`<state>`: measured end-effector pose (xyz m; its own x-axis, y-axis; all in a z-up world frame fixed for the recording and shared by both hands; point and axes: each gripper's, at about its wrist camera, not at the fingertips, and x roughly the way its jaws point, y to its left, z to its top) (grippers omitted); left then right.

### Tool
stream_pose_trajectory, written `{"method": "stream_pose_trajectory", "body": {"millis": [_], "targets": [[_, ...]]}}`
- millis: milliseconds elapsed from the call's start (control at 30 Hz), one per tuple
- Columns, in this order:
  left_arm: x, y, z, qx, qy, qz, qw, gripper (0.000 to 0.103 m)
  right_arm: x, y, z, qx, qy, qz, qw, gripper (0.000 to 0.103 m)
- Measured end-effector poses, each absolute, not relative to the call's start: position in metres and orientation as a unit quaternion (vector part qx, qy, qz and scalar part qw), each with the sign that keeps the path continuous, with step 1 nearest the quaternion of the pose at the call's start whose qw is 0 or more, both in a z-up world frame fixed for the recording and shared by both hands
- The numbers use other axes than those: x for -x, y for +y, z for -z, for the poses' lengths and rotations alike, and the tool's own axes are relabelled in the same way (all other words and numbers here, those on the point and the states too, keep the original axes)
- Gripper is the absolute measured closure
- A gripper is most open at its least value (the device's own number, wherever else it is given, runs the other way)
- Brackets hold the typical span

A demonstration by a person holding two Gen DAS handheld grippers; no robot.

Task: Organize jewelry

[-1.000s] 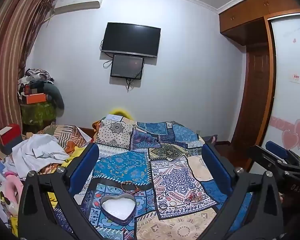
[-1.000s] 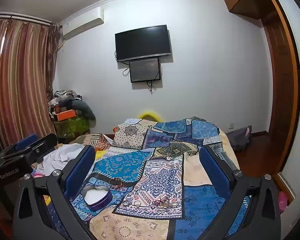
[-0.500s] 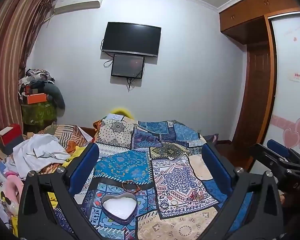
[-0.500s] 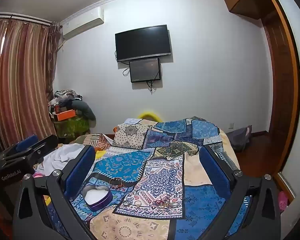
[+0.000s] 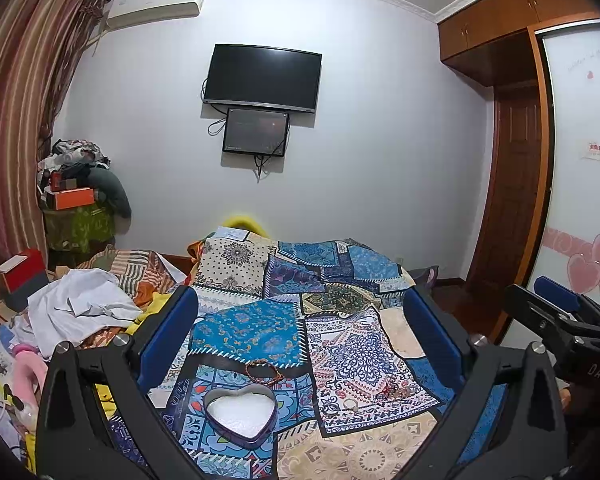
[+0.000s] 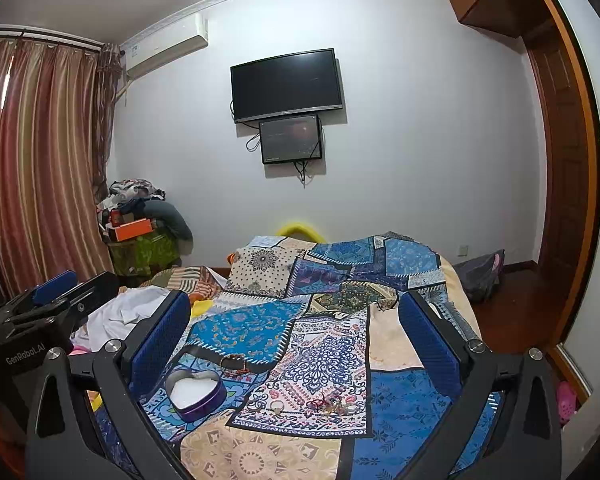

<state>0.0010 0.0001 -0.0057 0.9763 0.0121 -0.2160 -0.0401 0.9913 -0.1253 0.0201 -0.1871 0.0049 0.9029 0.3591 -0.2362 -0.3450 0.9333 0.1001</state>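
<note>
A heart-shaped tin [image 5: 241, 410] with white lining sits open on the patchwork bedspread [image 5: 332, 344]; it also shows in the right wrist view [image 6: 196, 392]. A brown beaded bracelet [image 5: 264, 372] lies just beyond it, also in the right wrist view [image 6: 236, 362]. Rings and a tangle of small jewelry [image 5: 384, 392] lie to the tin's right, also in the right wrist view [image 6: 324, 404]. My left gripper [image 5: 300, 328] is open and empty above the bed. My right gripper [image 6: 294, 326] is open and empty too.
A heap of clothes [image 5: 80, 312] lies on the bed's left side. Boxes and bags [image 5: 76, 200] are stacked in the far left corner by the curtain. A TV [image 5: 262, 78] hangs on the far wall. A wooden door [image 5: 512, 184] is at right.
Both grippers have barely moved; the view shifted very slightly. Nothing on the bed has changed.
</note>
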Motion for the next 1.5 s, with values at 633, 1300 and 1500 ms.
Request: {"method": "stream_pose_trajectory", "body": {"millis": [633,1300,1500], "targets": [[-0.0002,-0.0014,0.0034,0.062,0.107,-0.017,0.992,0.000,-0.0188,-0.1841,-0.0067,-0.030,0.128,-0.181,0.975,0.000],[0.0006,0.0003,0.0040,0.064,0.108,-0.021,0.992,0.000,-0.0179,-0.1818,-0.0019,-0.032,0.130,-0.181,0.974,0.000],[0.0005,-0.0001,0.0043,0.063,0.108,-0.021,0.992,0.000,-0.0186,-0.1818,-0.0008,-0.032,0.130,-0.181,0.974,0.000]]}}
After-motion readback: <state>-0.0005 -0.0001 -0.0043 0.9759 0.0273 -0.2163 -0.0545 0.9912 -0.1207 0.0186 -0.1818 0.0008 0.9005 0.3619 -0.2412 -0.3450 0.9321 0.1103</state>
